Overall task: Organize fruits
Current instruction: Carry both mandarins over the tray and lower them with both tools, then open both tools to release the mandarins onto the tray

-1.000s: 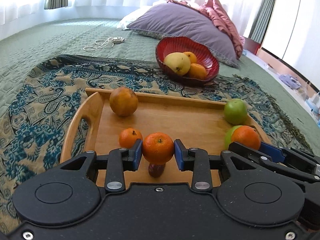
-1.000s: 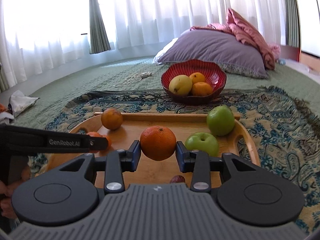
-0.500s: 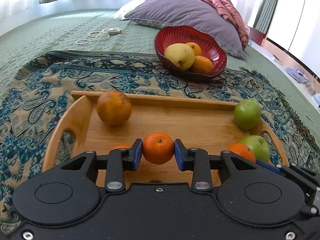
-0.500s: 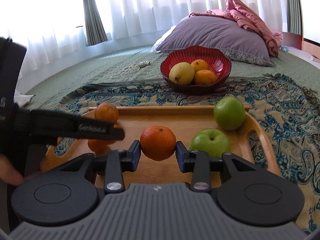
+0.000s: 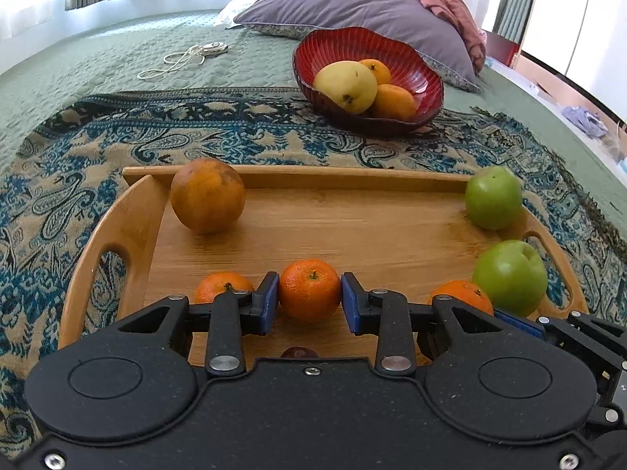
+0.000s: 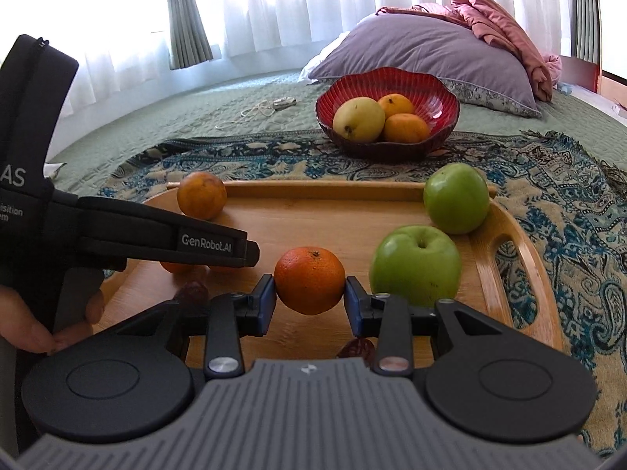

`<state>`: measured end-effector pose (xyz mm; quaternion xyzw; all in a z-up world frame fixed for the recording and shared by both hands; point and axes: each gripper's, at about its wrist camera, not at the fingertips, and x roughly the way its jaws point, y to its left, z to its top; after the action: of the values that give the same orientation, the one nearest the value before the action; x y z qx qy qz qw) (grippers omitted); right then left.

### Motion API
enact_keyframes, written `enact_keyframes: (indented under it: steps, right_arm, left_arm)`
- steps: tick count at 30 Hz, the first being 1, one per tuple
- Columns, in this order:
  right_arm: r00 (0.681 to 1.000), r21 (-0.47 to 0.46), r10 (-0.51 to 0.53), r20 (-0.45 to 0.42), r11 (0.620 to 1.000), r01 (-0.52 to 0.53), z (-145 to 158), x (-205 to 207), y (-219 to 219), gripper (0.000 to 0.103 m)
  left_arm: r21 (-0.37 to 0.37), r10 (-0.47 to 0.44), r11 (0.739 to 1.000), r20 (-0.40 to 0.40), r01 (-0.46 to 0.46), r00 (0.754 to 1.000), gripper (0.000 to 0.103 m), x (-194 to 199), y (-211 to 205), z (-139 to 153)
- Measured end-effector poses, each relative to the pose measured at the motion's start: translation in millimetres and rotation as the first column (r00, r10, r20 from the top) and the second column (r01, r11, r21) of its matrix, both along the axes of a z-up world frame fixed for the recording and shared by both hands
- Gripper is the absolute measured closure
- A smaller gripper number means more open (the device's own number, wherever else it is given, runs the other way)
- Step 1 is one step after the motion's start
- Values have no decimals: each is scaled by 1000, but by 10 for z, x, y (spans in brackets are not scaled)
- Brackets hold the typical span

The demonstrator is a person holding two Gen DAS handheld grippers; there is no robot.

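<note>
Mandarin clamped in left tool, orange likewise in right tool.

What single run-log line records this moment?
left gripper: shut on mandarin | right gripper: shut on orange | both over wooden tray | red bowl: three fruits

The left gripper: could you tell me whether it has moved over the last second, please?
Yes. The left gripper, shut on a small orange, has advanced toward the red bowl and dropped closer to the wooden tray, both larger in its view.
</note>
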<state>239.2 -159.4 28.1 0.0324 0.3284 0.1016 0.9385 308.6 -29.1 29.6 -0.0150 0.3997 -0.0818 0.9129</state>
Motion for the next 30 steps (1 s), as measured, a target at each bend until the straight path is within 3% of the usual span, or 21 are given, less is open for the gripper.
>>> enact_keyframes:
  steps: [24, 30]
  right_arm:
    - [999, 5, -25, -33, 1000, 25, -102, -6, -46, 60]
    - [999, 12, -21, -26, 1000, 21, -69, -73, -41, 56]
  left_arm:
    - [22, -3, 1000, 4, 3, 1000, 70, -101, -2, -9]
    - [12, -1, 1000, 32, 0, 999, 60, -248, 56, 70]
